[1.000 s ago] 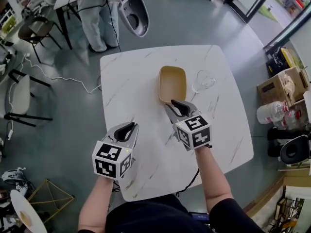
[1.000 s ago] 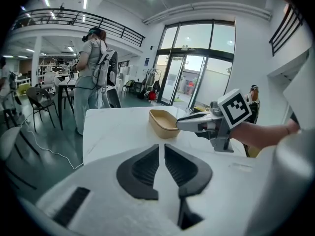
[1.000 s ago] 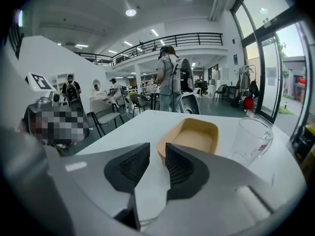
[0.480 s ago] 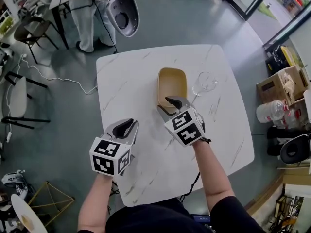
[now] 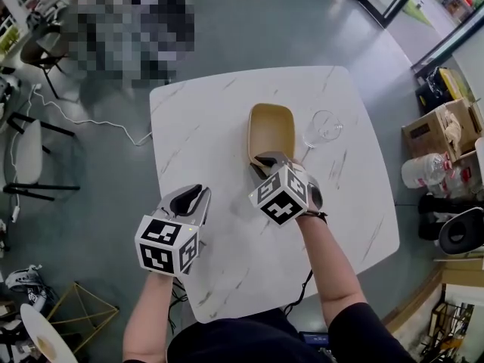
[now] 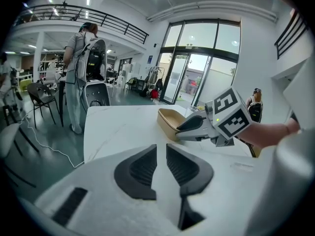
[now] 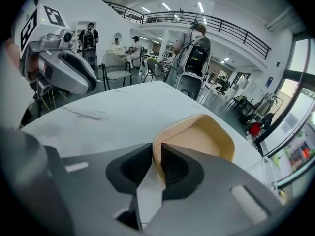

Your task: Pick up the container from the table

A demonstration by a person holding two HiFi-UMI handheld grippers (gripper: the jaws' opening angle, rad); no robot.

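Note:
A tan rectangular container [image 5: 271, 127] lies empty on the white marble table [image 5: 200, 119]; it also shows in the left gripper view [image 6: 169, 118]. My right gripper [image 5: 265, 162] has just been closing its jaws. They now pinch the container's near wall [image 7: 205, 136], one pad inside the rim and one outside [image 7: 156, 156]. The container still rests on the table. My left gripper [image 5: 192, 197] hovers over the table to the left, apart from the container, with its pads [image 6: 161, 156] nearly together and nothing between them.
A clear stemmed glass [image 5: 321, 127] stands just right of the container. A person with a backpack [image 6: 78, 73] stands beyond the table's far left corner, beside chairs [image 5: 30, 153] and a cable [image 5: 91, 121]. Cardboard boxes [image 5: 442, 134] lie on the floor at right.
My right gripper rolled, dipped and moved forward until its jaws closed over the container's near rim. The left gripper drifted slightly toward me.

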